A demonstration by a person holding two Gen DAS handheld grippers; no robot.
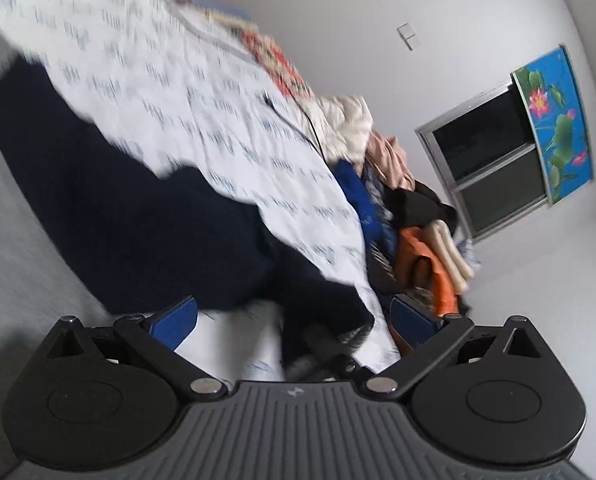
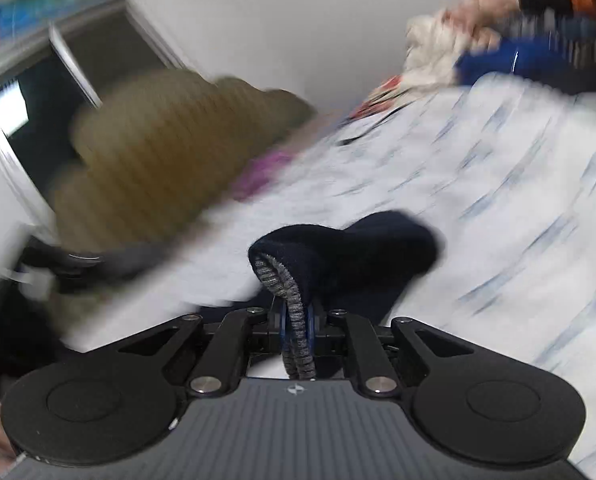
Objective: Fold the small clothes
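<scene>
The right gripper (image 2: 297, 330) clamps a dark sock's (image 2: 350, 256) grey cuff; the left gripper (image 1: 294, 320) gapes, dark cloth (image 1: 138, 220) ahead.

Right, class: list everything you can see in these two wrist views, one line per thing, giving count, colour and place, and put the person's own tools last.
Bedsheet: one, white with blue marks, covers the bed.
Small garment: one, navy with a grey ribbed edge, lifted off the sheet.
Clothes pile: one heap, mixed blue, orange, cream, pink, black, at the bed's far edge by the wall.
Window: one, dark glass, metal frame.
Flower picture: one, blue with pink blooms, beside the window.
Wall switch: one, white.
Knitted item: one, tan, blurred.
Left hand-held gripper: black, blue pads, open.
Right hand-held gripper: black, shut on the garment's ribbed edge.
</scene>
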